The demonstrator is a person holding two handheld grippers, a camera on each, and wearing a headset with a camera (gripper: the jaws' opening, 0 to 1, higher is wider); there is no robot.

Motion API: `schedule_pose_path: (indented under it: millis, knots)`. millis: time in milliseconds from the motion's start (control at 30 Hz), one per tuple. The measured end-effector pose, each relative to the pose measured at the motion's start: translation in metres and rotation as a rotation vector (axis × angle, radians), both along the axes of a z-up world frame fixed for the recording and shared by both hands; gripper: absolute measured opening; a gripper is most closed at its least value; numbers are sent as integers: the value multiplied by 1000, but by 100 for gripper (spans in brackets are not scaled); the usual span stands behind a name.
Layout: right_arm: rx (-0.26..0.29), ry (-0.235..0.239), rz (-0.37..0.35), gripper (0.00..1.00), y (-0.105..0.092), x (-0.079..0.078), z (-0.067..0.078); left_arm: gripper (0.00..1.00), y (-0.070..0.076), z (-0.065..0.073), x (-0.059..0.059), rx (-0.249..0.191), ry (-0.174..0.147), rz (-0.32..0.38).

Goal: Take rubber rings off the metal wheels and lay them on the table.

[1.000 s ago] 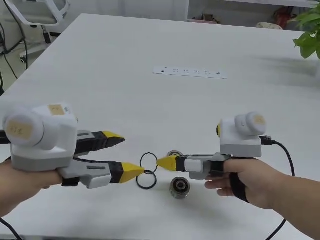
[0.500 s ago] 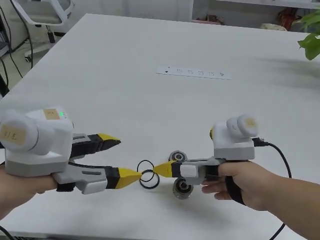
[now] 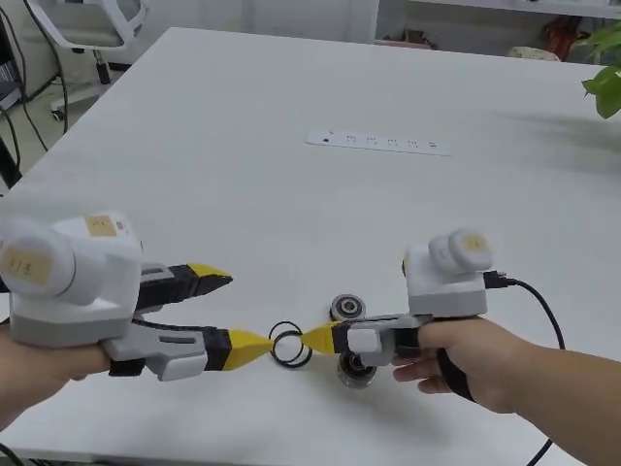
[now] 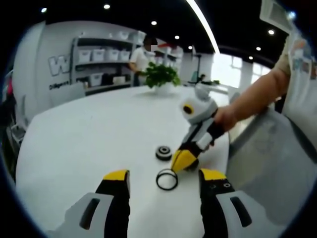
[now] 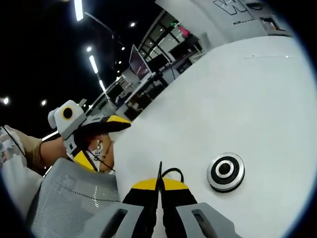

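Note:
Two black rubber rings (image 3: pixel 287 346) lie overlapping near the front of the white table (image 3: pixel 291 204). My right gripper (image 3: pixel 315 338) is shut on one ring (image 5: pixel 172 172), whose thin black loop sticks up from its closed yellow tips (image 5: pixel 158 184). One metal wheel (image 3: pixel 346 308) lies just behind this gripper. A second wheel (image 3: pixel 355 370) is partly hidden under it. My left gripper (image 3: pixel 233 311) is open, its lower tip just left of the rings. In the left gripper view a ring (image 4: pixel 167 180) lies between the open fingers (image 4: pixel 116 177), with the wheel (image 4: pixel 164 152) beyond it.
A white power strip (image 3: pixel 378 142) lies flat at the table's middle. A plant (image 3: pixel 606 83) stands at the far right and an office chair (image 3: pixel 87 19) beyond the far left corner. The wheel (image 5: pixel 226 171) lies right of my shut jaws.
My right gripper has come lower and a little left with the ring, bringing it onto the other ring. The left gripper has barely moved. The head camera has shifted.

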State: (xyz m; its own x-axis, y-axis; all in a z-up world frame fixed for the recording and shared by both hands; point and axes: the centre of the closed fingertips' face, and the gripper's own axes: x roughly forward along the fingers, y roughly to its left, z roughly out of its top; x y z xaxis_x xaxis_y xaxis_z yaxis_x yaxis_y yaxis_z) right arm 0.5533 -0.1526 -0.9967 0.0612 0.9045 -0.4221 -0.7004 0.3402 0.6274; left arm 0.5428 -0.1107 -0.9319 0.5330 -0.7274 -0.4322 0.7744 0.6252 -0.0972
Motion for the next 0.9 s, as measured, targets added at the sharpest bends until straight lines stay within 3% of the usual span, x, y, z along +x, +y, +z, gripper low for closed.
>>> schedule_pose_path:
  millis: [133, 233, 367, 900]
  knots:
    - [-16, -10, 0, 0, 0, 0, -2, 57, 0, -1, 1, 0, 4, 2]
    - [-48, -52, 23, 0, -1, -1, -5, 57, -1, -1, 2, 1, 4, 1]
    - [-64, -73, 30, 2, -2, -1, -5, 56, -3, 0, 2, 1, 2, -1]
    - [-86, -127, 13, 9, -9, 8, -3, 56, 0, 0, 1, -2, 13, 15]
